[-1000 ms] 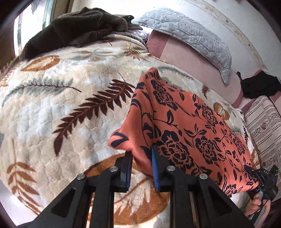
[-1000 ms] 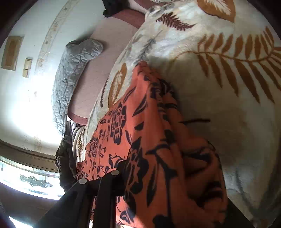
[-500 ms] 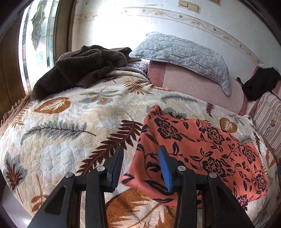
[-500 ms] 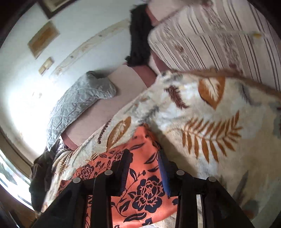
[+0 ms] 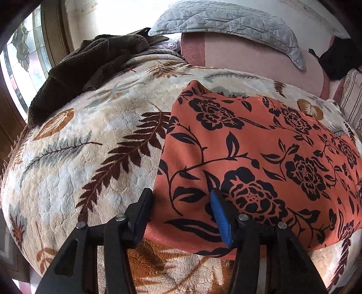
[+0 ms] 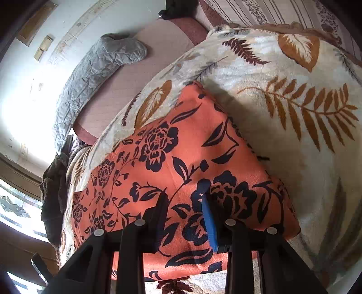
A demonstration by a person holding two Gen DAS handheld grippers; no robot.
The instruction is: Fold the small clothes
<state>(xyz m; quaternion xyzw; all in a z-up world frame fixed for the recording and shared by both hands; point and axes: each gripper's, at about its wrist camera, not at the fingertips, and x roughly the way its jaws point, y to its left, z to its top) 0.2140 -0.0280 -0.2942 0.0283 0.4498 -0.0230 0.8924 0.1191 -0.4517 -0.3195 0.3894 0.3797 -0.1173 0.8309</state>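
Note:
An orange garment with a black flower print (image 5: 260, 153) lies folded flat on the leaf-patterned blanket (image 5: 90, 147). My left gripper (image 5: 179, 203) is open and hovers just over the garment's near left corner, one finger at the cloth's left edge. In the right wrist view the same garment (image 6: 172, 162) spreads from the middle to the lower left. My right gripper (image 6: 184, 208) is open and empty over its near right part.
A dark brown fleece (image 5: 90, 61) is piled at the back left near the window. A grey quilted pillow (image 5: 226, 20) rests on the pink headboard (image 5: 248, 56). A black cloth (image 5: 339, 58) and striped bedding (image 6: 271, 11) lie at the right.
Both grippers let go of the garment, which now lies flat. They lifted away, then dropped back close over its near edge with jaws open.

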